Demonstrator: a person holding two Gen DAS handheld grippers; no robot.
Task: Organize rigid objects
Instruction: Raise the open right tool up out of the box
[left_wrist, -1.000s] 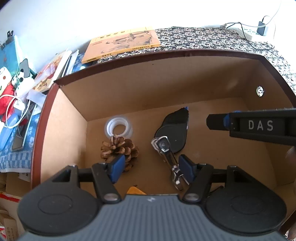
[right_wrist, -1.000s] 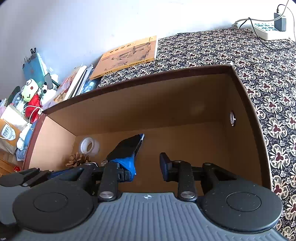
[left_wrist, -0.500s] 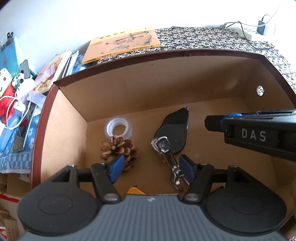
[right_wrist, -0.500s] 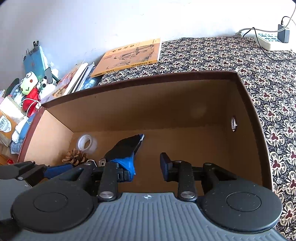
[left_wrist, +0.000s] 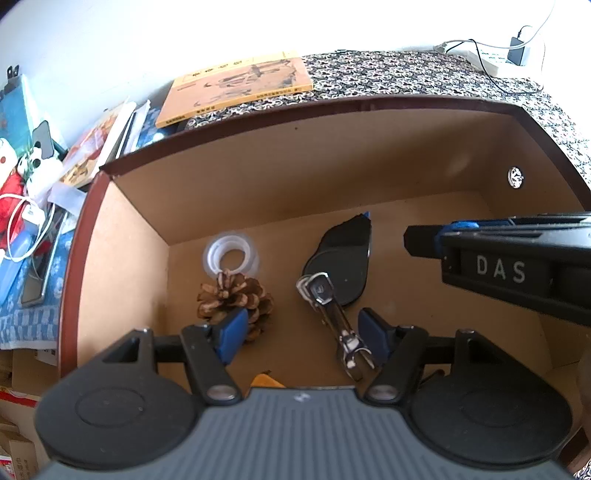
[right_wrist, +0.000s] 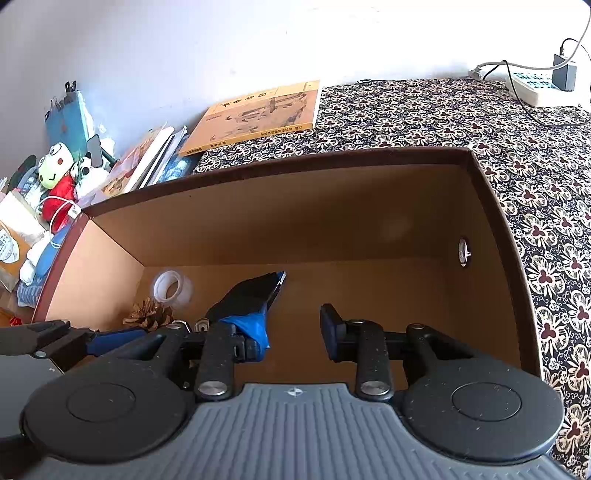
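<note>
right claw (left_wrist: 421, 242) marked "DAS", open drawer (left_wrist: 332, 155)

Two hand-held grippers, both with jaws spread wide and nothing between them. The left gripper (left_wrist: 301, 332) points downward, its blue-padded fingers (left_wrist: 232, 334) level with each other. The right gripper (right_wrist: 297, 328) sits just to its right, angled the same way; its body, lettered "DAS", crosses the left camera's right edge (left_wrist: 517, 266).
</note>
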